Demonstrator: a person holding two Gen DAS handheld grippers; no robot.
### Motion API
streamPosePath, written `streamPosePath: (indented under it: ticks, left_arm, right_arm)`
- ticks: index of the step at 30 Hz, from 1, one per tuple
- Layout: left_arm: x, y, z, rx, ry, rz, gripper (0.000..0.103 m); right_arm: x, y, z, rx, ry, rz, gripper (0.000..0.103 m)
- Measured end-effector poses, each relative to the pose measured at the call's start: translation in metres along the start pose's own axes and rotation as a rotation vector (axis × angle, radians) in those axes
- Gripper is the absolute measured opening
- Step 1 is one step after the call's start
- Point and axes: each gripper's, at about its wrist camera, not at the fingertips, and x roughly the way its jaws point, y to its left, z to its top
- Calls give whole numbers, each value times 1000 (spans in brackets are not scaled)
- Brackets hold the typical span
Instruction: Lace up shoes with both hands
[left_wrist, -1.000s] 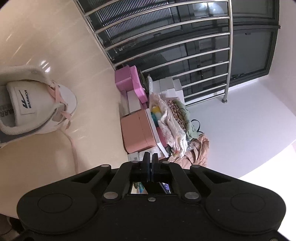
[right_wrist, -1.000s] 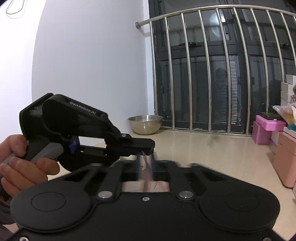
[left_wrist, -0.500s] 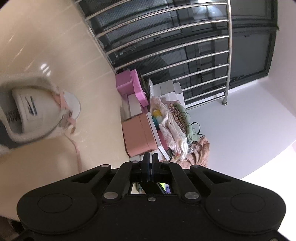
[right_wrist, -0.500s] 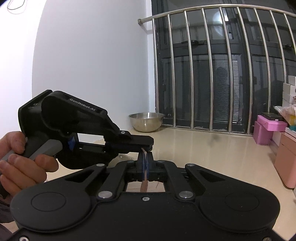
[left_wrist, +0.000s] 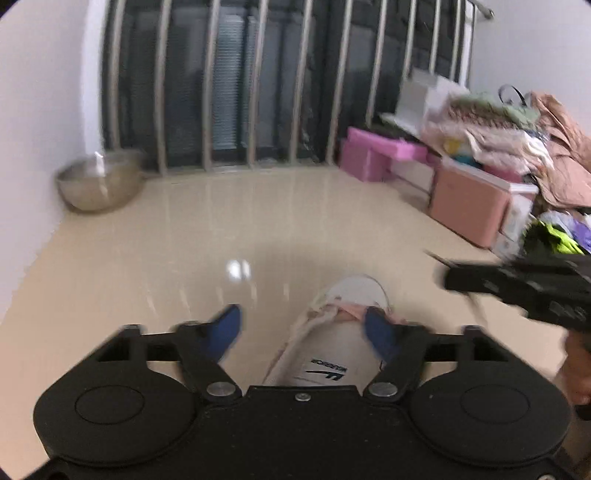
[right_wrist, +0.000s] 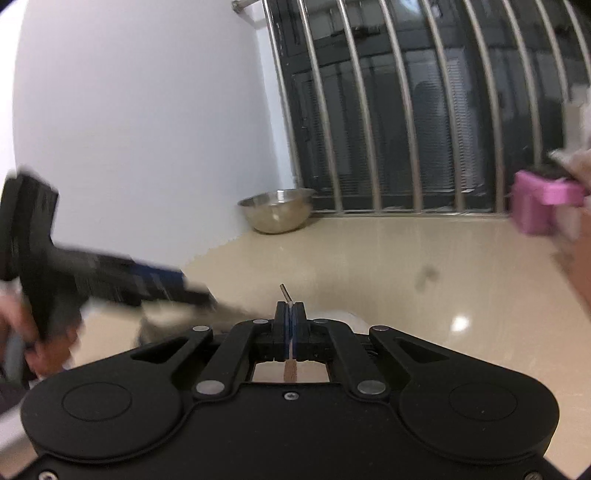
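The left claw stands wide apart, its blue-padded fingers spread over the beige floor at the bottom of its own frame. The white shoe lies on the floor in the lower centre, toe pointing away, pink lace showing at its eyelets; the right-hand finger overlaps its upper in the view. The right claw is pressed together on a pinkish lace end, whose tip pokes out above the fingers. A steel bowl sits by the wall, near the window bars.
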Motion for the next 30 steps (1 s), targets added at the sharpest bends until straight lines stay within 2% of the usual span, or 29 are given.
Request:
streamPosePath:
  ticks: [1,2,5,12,14,16,22,30]
  left_arm:
    - [7,5,1,-18,19,-29,16]
    - [12,12,1,-53,28,-82,16]
    - [13,30,-3,-149,13,-128,15]
    - [21,67,-18,-460,-58,-214,17]
    - [25,74,-20,-533,-66,-233,19]
    - [25,78,-20,-566,-63,-249,19]
    - [26,78,-17,-582,-54,-243,20]
    - [29,83,-23,-625,-47,-258,25]
  right_arm:
    - [12,-1,3,24,8,16,1]
    - [25,-2,3,45,21,32,0]
    - [54,5,-8,62,83,52,0]
    - [61,15,-38,93,60,14,0]
    - [62,13,-41,138,64,9,0]
    - [65,10,-39,171,79,8,0]
    - [75,3,-32,247,133,3,0]
    - [75,13,-30,131,119,-8,0]
